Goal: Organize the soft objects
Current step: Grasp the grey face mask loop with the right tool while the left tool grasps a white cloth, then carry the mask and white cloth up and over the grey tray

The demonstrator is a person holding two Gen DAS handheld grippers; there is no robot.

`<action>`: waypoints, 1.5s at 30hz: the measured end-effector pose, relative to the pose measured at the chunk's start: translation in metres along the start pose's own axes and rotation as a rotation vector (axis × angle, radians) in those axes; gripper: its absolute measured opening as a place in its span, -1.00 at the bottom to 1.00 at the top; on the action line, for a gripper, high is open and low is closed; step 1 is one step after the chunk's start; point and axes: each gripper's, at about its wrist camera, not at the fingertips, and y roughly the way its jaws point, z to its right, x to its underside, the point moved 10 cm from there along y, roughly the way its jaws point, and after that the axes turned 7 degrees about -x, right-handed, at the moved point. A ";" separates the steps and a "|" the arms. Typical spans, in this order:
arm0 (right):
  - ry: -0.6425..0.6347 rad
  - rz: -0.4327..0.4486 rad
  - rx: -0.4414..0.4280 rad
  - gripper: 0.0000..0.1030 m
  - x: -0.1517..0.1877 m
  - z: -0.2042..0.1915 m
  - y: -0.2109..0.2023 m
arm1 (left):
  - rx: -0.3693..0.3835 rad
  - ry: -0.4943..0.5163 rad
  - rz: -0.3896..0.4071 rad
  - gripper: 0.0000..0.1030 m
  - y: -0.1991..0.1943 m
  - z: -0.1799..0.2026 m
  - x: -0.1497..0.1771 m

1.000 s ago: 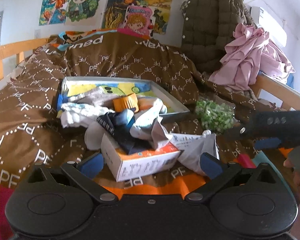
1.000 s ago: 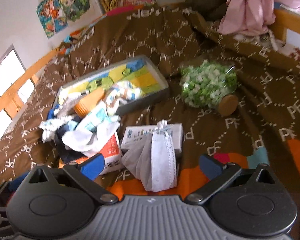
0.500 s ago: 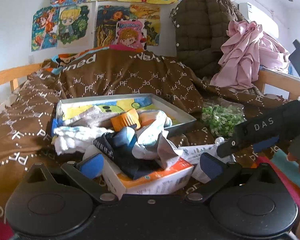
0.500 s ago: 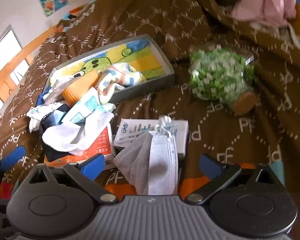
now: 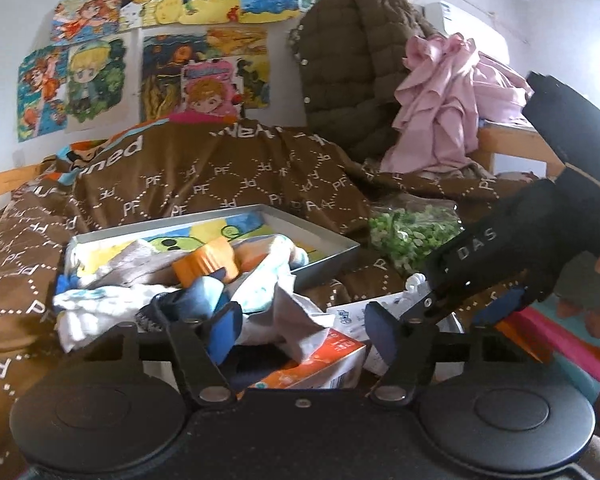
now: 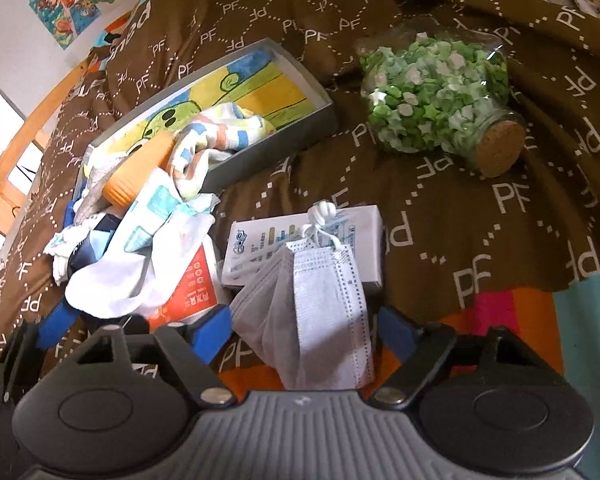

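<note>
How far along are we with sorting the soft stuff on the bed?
Early. Done: a striped cloth lies in the grey tray. In hand: the right gripper is closing around the face masks, the left gripper around the sock pile on the orange box; neither grips yet. Left: both piles.

The brown blanket [image 6: 440, 200] carries a repeated white "PF" inside dotted diamond lines, across most of both views; some of the letters appear reversed or upside down. At its upper left fold, larger white letters read "ned" [image 5: 120, 148]. The black body of the right gripper [image 5: 478, 242], at the right edge of the left wrist view, bears "DAS". Print on the white box [image 6: 260, 240] and the orange box [image 6: 196, 284] is too small to read.
</note>
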 end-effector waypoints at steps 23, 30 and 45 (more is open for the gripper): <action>0.005 -0.026 -0.016 -0.60 0.010 -0.003 0.003 | 0.009 0.053 -0.020 -0.95 0.011 0.014 0.008; -0.060 0.059 0.008 -0.67 0.000 -0.009 -0.018 | 0.038 0.067 -0.010 -0.97 0.004 0.028 0.004; -0.146 0.267 -0.016 -0.67 -0.028 -0.021 -0.057 | 0.012 0.154 -0.028 -0.98 -0.027 0.050 -0.001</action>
